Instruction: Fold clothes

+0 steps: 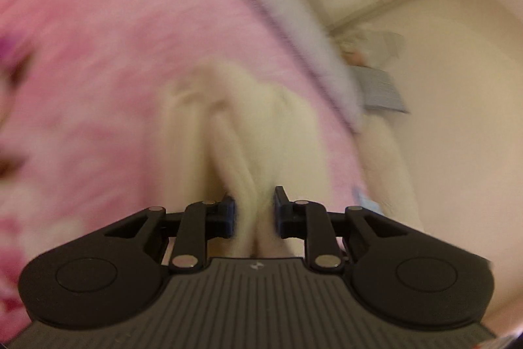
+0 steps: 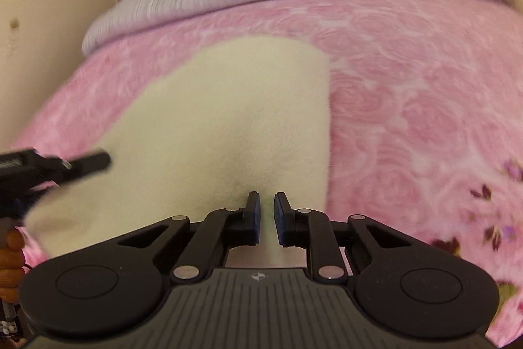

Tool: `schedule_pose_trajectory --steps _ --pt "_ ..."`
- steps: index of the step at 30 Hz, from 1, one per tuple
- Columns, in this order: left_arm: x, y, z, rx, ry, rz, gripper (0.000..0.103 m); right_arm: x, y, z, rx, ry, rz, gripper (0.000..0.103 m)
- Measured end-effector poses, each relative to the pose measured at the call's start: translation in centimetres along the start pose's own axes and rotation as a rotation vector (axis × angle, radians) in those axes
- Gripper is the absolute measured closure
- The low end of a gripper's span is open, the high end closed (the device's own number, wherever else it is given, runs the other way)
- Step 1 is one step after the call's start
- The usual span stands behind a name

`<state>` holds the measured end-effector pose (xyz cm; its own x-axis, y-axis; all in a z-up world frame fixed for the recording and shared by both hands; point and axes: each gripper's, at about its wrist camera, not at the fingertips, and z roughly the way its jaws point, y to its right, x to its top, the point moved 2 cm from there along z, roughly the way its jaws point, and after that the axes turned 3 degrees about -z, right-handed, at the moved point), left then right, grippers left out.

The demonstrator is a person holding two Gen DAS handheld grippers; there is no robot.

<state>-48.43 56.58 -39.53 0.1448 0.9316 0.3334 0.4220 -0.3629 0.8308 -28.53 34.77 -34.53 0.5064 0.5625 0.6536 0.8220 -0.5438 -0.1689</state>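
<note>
Both tongs, left tongs and right tongs, grip the cream garment lying on the pink blanket; a shallow pinch may slip, spoiling the fold

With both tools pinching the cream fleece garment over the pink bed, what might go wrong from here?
1. The left tool holds only a bunched ridge of the cream fleece garment, so the fabric may slip out.
2. The right tool grips a thin fold near the edge; uneven pulling could skew the fold.
3. The fluffy garment may drag on the pink rose-patterned blanket and wrinkle.
</note>
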Motion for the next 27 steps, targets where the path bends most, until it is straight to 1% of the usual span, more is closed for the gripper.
schedule_pose_trajectory --steps 1,3,5,7,8,9,11,12,13,14,15,16,17,18,19,20,22,26,27 --pt "-0.3 -0.3 -0.4 -0.023 0.024 0.000 0.087 0.0 -0.3 -0.1 0.003 0.001 -0.011 0.082" --pt "-0.5 0.7 -1.3 -0.050 0.065 0.041 0.088 -0.1 -0.8 -0.3 0.005 0.002 -0.024 0.082" --pt "-0.5 2.2 -2.0 -0.067 0.093 0.123 0.088 -0.2 -1.2 -0.5 0.004 0.004 -0.034 0.082" --pt "-0.3 3.1 -2.3 -0.070 0.112 0.184 0.088 -0.2 -1.8 -0.2 0.001 0.010 -0.060 0.082" --pt "-0.3 2.7 -2.4 -0.065 0.118 0.187 0.088 -0.3 -2.2 0.0 0.003 0.014 -0.081 0.082" --pt "-0.2 2.3 -2.4 -0.055 0.121 0.186 0.088 -0.4 -2.6 0.2 0.005 0.017 -0.102 0.082" --pt "-0.6 -0.2 -1.6 0.008 0.104 0.133 0.087 -0.7 -3.2 0.5 0.005 0.024 -0.149 0.082" --pt "-1.0 -1.9 -1.5 0.013 0.093 0.076 0.086 -0.8 -3.5 0.7 0.005 0.028 -0.173 0.082" --pt "-1.4 -3.0 -2.0 -0.022 0.106 0.019 0.083 -0.9 -3.8 0.9 0.004 0.031 -0.197 0.082" --pt "-1.5 -2.9 -2.2 -0.023 0.110 0.000 0.082 -0.9 -3.7 0.9 0.008 0.033 -0.191 0.084" --pt "-1.5 -2.3 -2.4 -0.004 0.113 0.012 0.082 -0.7 -3.0 0.7 0.022 0.036 -0.150 0.084" --pt "-1.5 -1.5 -2.8 0.018 0.115 0.039 0.082 -0.6 -2.0 0.3 0.048 0.041 -0.088 0.081" --pt "-1.5 -0.7 -3.2 0.035 0.115 0.062 0.081 -0.5 -0.8 -0.1 0.078 0.046 -0.018 0.073" --pt "-1.5 0.1 -3.6 0.051 0.115 0.082 0.081 -0.5 0.5 -0.7 0.110 0.052 0.060 0.067" --pt "-1.7 0.6 -4.1 0.059 0.114 0.088 0.078 -0.7 1.7 -1.5 0.130 0.060 0.131 0.054" --pt "-2.0 0.7 -4.7 0.067 0.118 0.077 0.074 -0.9 2.9 -2.3 0.142 0.069 0.193 0.049" --pt "-2.9 0.6 -6.2 0.074 0.125 0.051 0.074 -1.9 4.7 -3.8 0.162 0.089 0.275 0.049" --pt "-5.2 0.1 -7.8 0.073 0.110 0.000 0.071 -4.3 7.1 -5.8 0.198 0.087 0.374 0.049" --pt "-5.3 0.0 -7.4 0.070 0.108 -0.011 0.072 -4.9 7.2 -5.9 0.210 0.082 0.382 0.049"
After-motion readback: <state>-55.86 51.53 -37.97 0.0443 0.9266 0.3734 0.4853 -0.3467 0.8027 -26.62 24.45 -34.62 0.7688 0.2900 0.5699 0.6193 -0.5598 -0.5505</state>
